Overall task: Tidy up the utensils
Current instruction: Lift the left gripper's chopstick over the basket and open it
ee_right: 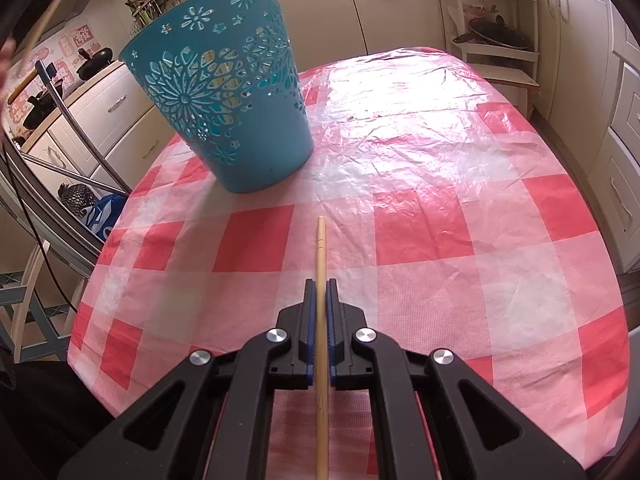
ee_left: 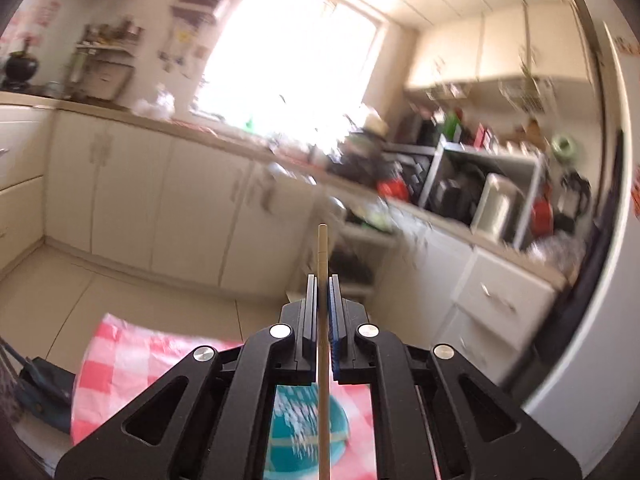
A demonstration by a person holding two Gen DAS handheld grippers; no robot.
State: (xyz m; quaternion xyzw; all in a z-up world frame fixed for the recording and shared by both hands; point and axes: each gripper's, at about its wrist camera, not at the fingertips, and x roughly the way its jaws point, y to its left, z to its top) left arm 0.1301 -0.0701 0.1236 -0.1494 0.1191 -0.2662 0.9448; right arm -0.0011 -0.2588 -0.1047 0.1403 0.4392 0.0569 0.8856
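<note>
My left gripper (ee_left: 322,280) is shut on a wooden chopstick (ee_left: 322,252) and is raised high, pointing at the kitchen cabinets; the teal basket (ee_left: 308,436) shows below it, behind the fingers. My right gripper (ee_right: 321,284) is shut on a second wooden chopstick (ee_right: 321,248) and hovers above the near part of the table. The teal perforated plastic basket (ee_right: 224,92) stands upright on the red-and-white checked tablecloth (ee_right: 420,200), far left of my right gripper.
Cream cabinets and a cluttered counter (ee_left: 400,184) fill the left wrist view, which is blurred. A metal chair frame (ee_right: 60,168) stands left of the table. A shelf rack with pans (ee_right: 496,36) stands behind the table's far right corner.
</note>
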